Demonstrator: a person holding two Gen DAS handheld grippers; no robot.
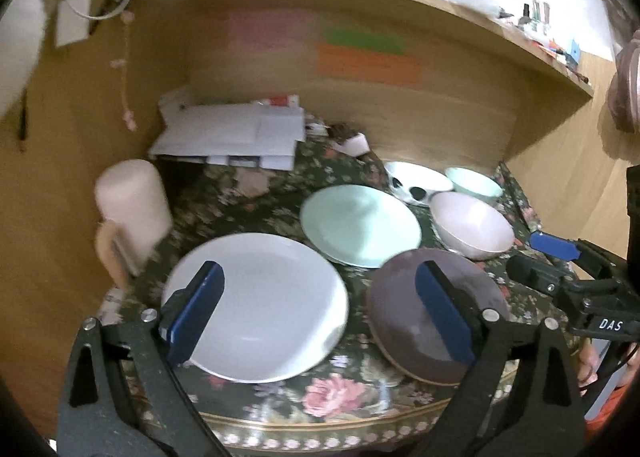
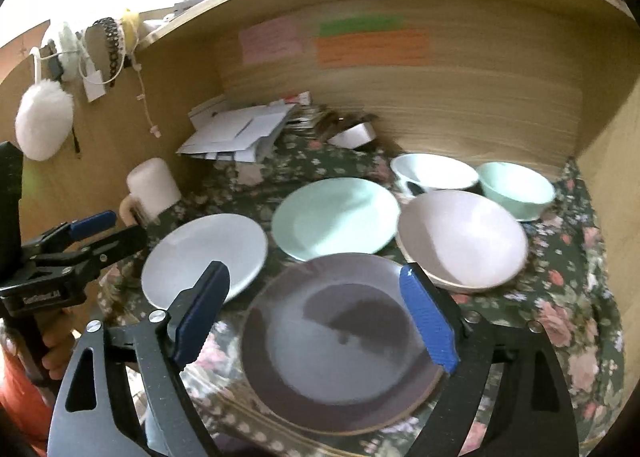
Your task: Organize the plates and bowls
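both my tongs hang wide with nothing between their pads. my left tongs (image 1: pixel 316 313) sit over the white plate (image 1: pixel 260 305), which lies flat straight ahead and below them. my right tongs (image 2: pixel 316 317) frame the dark plate (image 2: pixel 340 345), the nearest thing to them. the green plate (image 2: pixel 336 223) and the bowls lie farther back on the table (image 2: pixel 560 297), so each plate goes to its own nearer hand.

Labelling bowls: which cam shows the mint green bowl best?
Right wrist: the mint green bowl shows whole there, rim and side wall, behind the pink bowl. In the left wrist view it sits small at the far right, its lower part hidden by the pink bowl.
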